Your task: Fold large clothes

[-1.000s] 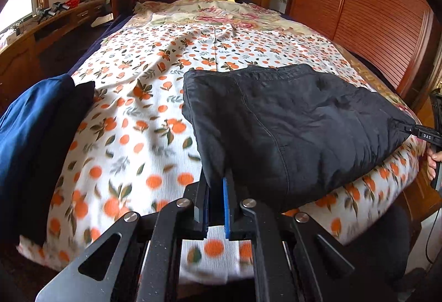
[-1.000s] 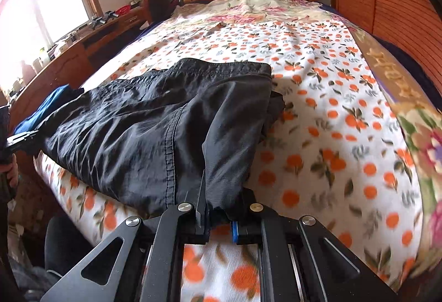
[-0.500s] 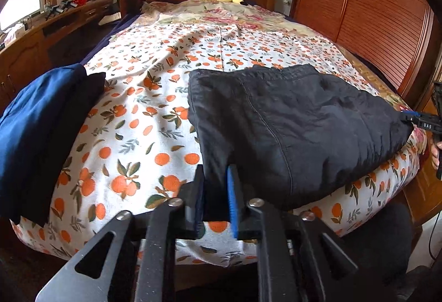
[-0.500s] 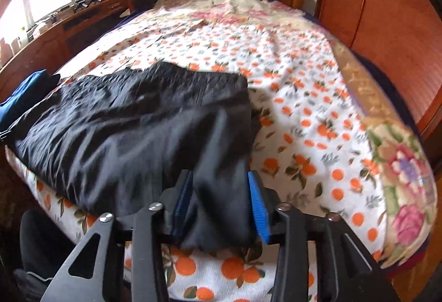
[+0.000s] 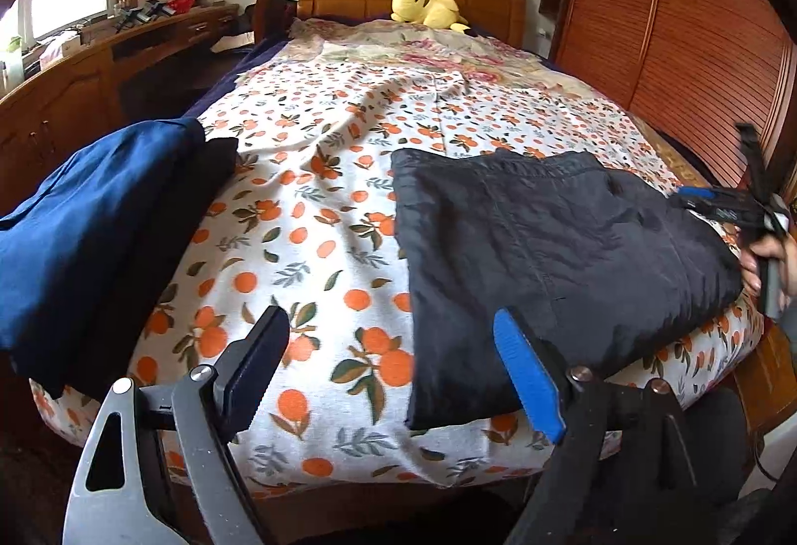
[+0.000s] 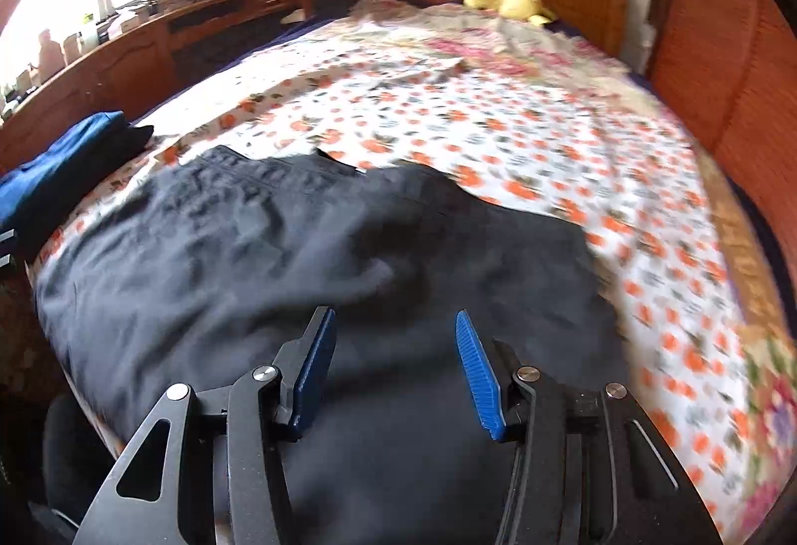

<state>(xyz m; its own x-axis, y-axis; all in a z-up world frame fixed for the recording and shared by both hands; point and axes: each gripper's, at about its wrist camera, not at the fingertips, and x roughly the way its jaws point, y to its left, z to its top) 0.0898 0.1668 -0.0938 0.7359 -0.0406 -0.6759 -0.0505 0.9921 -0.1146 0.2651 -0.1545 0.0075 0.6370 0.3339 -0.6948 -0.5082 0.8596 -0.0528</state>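
Black fabric fills the lower middle of both views: your dark garment [image 5: 548, 256] lies folded into a broad flat slab at the near edge of the bed [image 5: 324, 206], its near end drooping over the mattress edge. Its surface is matte and lightly puckered, with a stitched seam running down the panel and a thicker band along the far edge. In the right wrist view the cloth [image 6: 309, 256] looks rumpled and blurred.

Your left gripper [image 5: 393, 345] has just been opening; its jaws stand wide and released, one over the orange-print sheet, the other over the garment's near corner, pinching nothing. Your right gripper [image 6: 393, 345] has also just been opening; its jaws are parted above the cloth, gripping nothing.

A folded blue and black pile [image 5: 99, 236] sits at the left edge of the frame, apart from the garment. A yellow plush toy [image 5: 428, 7] rests by the headboard.
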